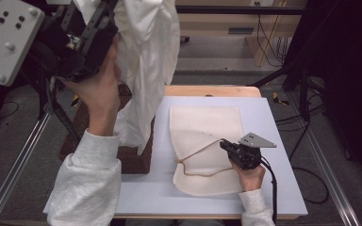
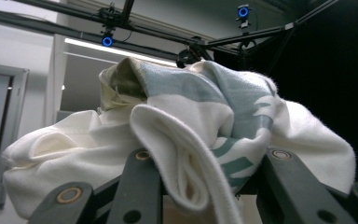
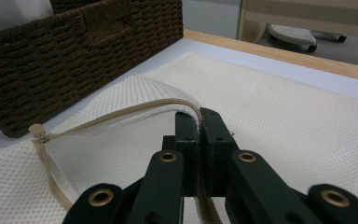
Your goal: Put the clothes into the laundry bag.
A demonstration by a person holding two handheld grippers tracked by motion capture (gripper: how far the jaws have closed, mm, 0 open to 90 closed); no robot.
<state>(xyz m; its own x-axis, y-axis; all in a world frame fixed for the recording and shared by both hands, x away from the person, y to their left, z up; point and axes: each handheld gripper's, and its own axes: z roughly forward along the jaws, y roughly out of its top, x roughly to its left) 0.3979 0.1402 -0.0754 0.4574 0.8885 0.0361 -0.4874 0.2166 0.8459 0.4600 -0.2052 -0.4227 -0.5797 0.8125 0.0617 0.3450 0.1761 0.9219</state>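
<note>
My left hand-held gripper (image 1: 92,35) pinched the bunched white cotton garment (image 1: 146,52) high above the brown wicker basket (image 1: 136,157). My right hand-held gripper (image 3: 198,123) clamped the cream mesh zip bag (image 1: 202,141) open on the counter (image 1: 283,188); a slipped zipper edge would have closed its mouth.

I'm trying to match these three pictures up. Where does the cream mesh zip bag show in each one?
High view: the cream mesh zip bag lies flat at the middle of the white table top, the right gripper pinching its zip edge.
Left gripper view: not in it.
Right gripper view: the bag spreads across the lower and right parts, its zip edge lifted.
Shared landmark: the dark brown woven basket beside the bag.
</note>
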